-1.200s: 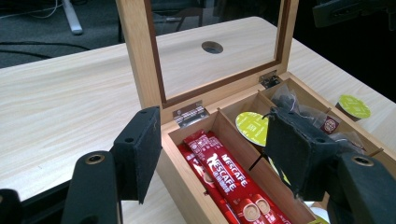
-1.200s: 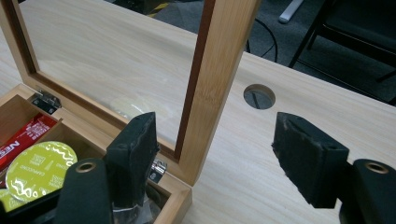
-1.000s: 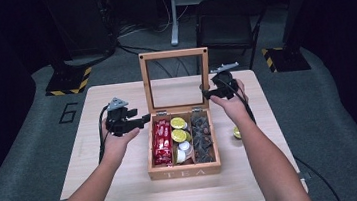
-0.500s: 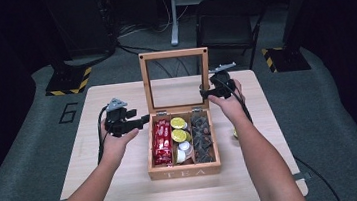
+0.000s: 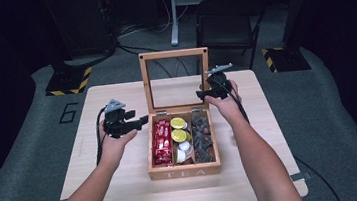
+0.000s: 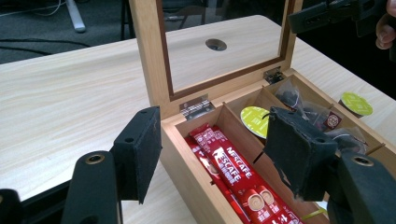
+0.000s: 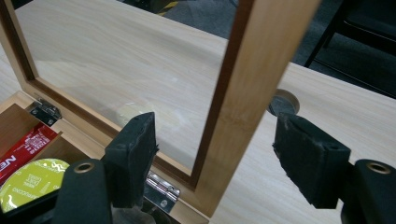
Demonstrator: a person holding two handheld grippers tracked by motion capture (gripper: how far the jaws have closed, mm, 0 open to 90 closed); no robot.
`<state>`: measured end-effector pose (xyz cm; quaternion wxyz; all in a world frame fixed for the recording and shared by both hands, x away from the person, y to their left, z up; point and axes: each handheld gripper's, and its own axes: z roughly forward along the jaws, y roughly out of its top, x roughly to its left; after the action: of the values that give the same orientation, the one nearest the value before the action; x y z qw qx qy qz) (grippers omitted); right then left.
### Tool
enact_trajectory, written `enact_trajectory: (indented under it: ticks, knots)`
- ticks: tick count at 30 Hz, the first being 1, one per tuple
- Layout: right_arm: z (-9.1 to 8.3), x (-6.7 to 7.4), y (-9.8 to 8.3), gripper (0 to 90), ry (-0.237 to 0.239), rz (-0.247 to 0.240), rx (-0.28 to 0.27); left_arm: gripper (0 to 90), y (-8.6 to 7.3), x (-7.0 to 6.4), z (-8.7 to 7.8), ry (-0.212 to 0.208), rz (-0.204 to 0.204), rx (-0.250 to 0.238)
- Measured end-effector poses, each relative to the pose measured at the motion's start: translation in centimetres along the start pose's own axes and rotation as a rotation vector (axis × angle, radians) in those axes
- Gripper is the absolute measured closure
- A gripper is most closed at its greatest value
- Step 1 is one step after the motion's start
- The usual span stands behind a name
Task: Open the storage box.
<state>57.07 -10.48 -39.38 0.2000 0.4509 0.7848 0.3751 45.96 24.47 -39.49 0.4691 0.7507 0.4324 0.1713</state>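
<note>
Our right gripper (image 7: 215, 163) straddles, open, the stiff wooden frame of the box's hinged glass lid (image 7: 247, 93); grip wood, not fragile pane. Left gripper (image 6: 210, 154) open.

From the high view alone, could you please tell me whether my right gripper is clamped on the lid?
Observer: No. In the right gripper view, the lid's side rail stands between the right gripper's open jaws, with a clear gap at one pad.
Operator: Thank you. What is the left gripper over?
Observer: The left gripper is open, astride the box's left wall, pressing nothing.
Operator: Is anything hidden behind my right arm?
Observer: Yes, a green-lidded capsule sits on the table beside the box.
</note>
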Motion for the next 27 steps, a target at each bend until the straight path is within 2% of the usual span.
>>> enact_trajectory:
  ticks: [6, 7, 12, 17, 21, 26, 27]
  knots:
    - [0.44, 0.41, 0.11, 29.5, 0.011, -0.011, -0.009, 36.1, -0.22, 0.16, -0.18, 0.002, -0.005, 0.002]
    - [0.50, 0.34, 0.09, 29.3, 0.009, -0.028, -0.011, 36.1, -0.24, 0.21, -0.20, 0.002, -0.003, 0.004]
    - [0.65, 0.66, 0.16, 28.8, 0.001, 0.000, -0.008, 36.1, -0.51, 0.44, -0.33, 0.007, -0.015, 0.000]
    - [0.72, 0.49, 0.23, 28.6, 0.001, -0.021, -0.016, 36.1, -0.58, 0.56, -0.48, 0.007, -0.014, 0.003]
    - [0.75, 0.65, 0.31, 28.8, -0.003, 0.010, -0.019, 36.1, -0.65, 0.54, -0.48, 0.005, -0.017, 0.003]
    - [0.60, 0.41, 0.29, 37.4, -0.017, -0.003, -0.017, 36.1, -0.75, 0.66, -0.46, 0.006, -0.019, 0.006]
    - [0.53, 0.52, 0.32, 40.1, -0.023, 0.027, -0.016, 36.1, -0.76, 0.67, -0.44, 0.006, -0.020, 0.006]
